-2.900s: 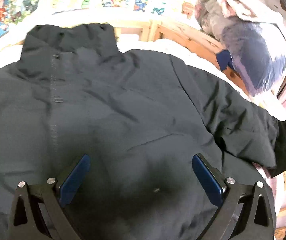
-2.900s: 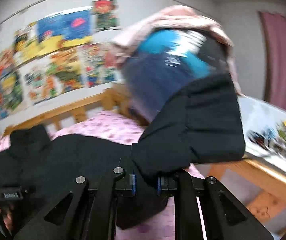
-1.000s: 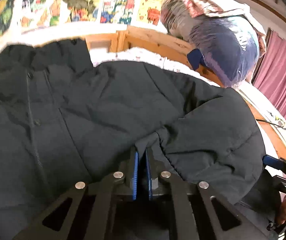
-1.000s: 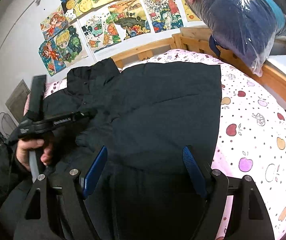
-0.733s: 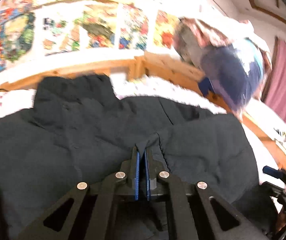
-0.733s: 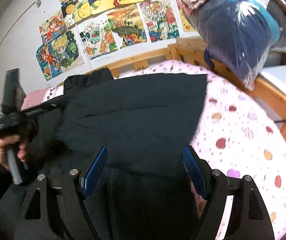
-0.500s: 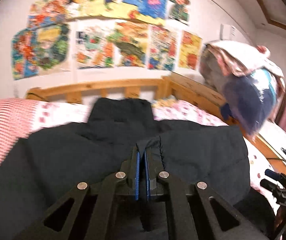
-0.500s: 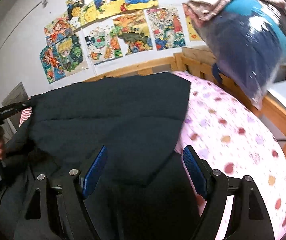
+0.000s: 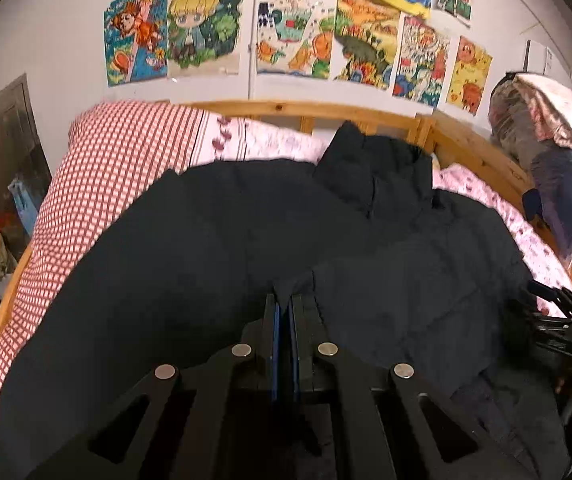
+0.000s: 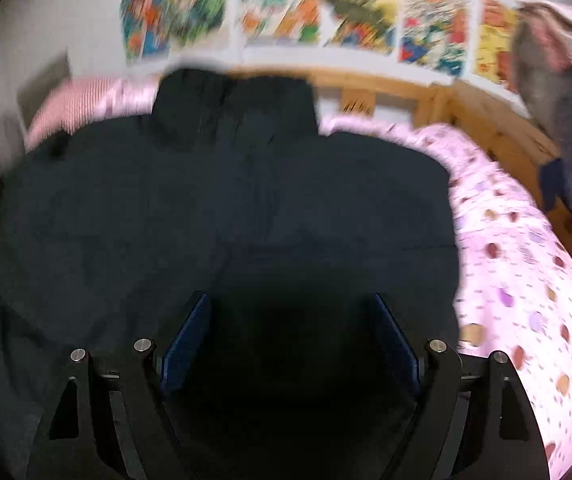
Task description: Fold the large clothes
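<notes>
Black puffy jacket spread on bed, left hand-held gripper pinching its fabric, right hand-held gripper spread wide

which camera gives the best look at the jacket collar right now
The left wrist view. There the collar is sharp, standing up against the wooden headboard beyond the left gripper, which is shut on jacket fabric. The right wrist view shows the collar larger and more central, but motion blur smears its edges.

left tool clamped, right tool agape
</notes>
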`<action>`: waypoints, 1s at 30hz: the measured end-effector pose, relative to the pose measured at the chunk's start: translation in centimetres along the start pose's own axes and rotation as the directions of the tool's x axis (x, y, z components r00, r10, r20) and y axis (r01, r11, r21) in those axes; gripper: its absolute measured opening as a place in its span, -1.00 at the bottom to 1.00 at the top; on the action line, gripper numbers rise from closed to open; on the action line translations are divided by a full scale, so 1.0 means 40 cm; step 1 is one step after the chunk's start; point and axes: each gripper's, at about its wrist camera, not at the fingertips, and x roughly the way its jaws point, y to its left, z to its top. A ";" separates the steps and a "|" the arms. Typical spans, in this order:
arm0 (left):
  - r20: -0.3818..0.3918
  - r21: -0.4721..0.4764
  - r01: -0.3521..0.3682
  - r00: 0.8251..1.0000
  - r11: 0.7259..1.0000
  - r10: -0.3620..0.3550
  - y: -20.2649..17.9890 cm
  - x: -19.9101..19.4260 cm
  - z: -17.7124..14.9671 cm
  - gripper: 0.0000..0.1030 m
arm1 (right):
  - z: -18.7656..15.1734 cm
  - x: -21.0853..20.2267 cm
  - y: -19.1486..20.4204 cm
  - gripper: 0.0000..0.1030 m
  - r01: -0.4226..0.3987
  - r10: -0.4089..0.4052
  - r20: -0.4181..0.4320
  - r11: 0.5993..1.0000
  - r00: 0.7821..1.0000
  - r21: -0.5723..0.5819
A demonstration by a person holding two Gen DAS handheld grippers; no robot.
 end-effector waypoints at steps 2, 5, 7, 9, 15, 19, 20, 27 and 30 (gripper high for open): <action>-0.038 0.017 -0.015 0.999 1.000 0.015 0.002 0.022 -0.011 -0.91 | -0.018 0.049 0.019 0.58 0.014 -0.016 -0.074 1.000 0.997 -0.027; -0.110 0.021 -0.029 0.993 0.999 0.031 -0.001 0.065 -0.032 -0.91 | -0.048 0.077 0.027 0.64 0.020 -0.022 -0.084 1.000 0.996 -0.024; -0.143 0.008 -0.032 0.989 0.999 0.033 0.004 0.091 -0.046 -0.90 | -0.065 0.080 0.030 0.66 0.022 -0.023 -0.072 1.000 0.997 -0.017; -0.158 -0.008 -0.033 0.987 0.999 0.031 0.012 0.109 -0.061 -0.87 | -0.077 0.076 0.033 0.70 0.026 -0.026 -0.060 1.000 0.998 -0.014; -0.109 -0.066 0.011 0.994 0.998 -0.018 0.034 0.080 -0.067 -0.79 | -0.105 0.054 0.042 0.75 0.024 -0.024 0.007 1.000 1.000 -0.002; -0.026 -0.110 0.030 0.999 0.993 -0.034 0.041 -0.010 -0.065 -0.04 | -0.125 0.022 0.044 0.75 0.046 -0.046 0.029 0.999 0.998 0.022; -0.004 -0.132 0.043 0.999 0.990 -0.044 0.047 -0.036 -0.070 0.12 | -0.126 0.009 0.038 0.75 0.040 -0.040 0.024 0.999 0.999 0.030; 0.016 -0.315 0.039 0.999 0.948 -0.036 0.118 -0.183 -0.166 0.45 | -0.154 -0.072 0.007 0.75 -0.006 0.004 0.017 0.993 1.000 0.116; 0.007 -0.374 0.015 1.000 0.927 -0.013 0.138 -0.244 -0.230 0.50 | -0.161 -0.113 0.027 0.75 -0.005 0.002 0.033 0.995 0.999 0.100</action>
